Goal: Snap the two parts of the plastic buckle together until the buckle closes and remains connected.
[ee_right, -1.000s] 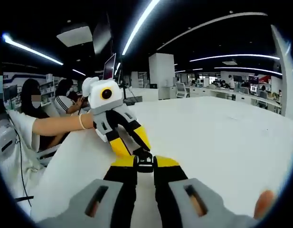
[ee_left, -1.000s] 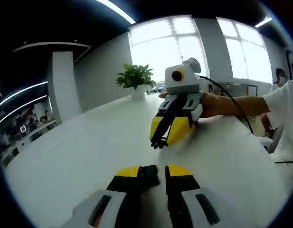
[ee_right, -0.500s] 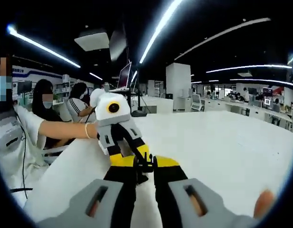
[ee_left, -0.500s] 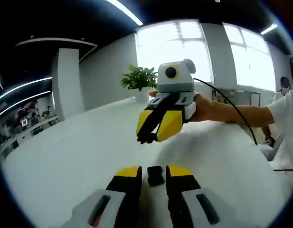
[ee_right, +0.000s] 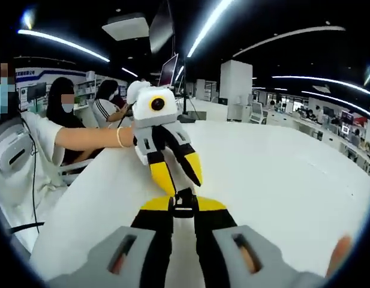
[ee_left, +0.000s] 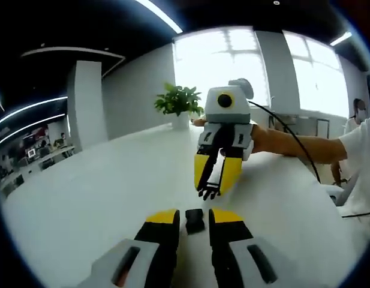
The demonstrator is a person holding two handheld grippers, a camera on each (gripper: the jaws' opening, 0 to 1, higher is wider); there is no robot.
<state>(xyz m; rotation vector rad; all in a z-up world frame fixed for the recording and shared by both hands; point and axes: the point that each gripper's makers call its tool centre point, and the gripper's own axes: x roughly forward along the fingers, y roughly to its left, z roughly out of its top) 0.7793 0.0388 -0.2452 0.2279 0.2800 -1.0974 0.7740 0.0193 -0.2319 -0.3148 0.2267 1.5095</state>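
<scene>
Left gripper view: left gripper and right gripper each clamp a buckle half.

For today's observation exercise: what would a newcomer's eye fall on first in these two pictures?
First, the yellow-tipped right gripper hanging mid-frame in the left gripper view, pinching a black buckle part. Just below it, the left gripper holds the other black buckle part between its jaws. Behind, a potted plant stands on the white table before bright windows.
</scene>
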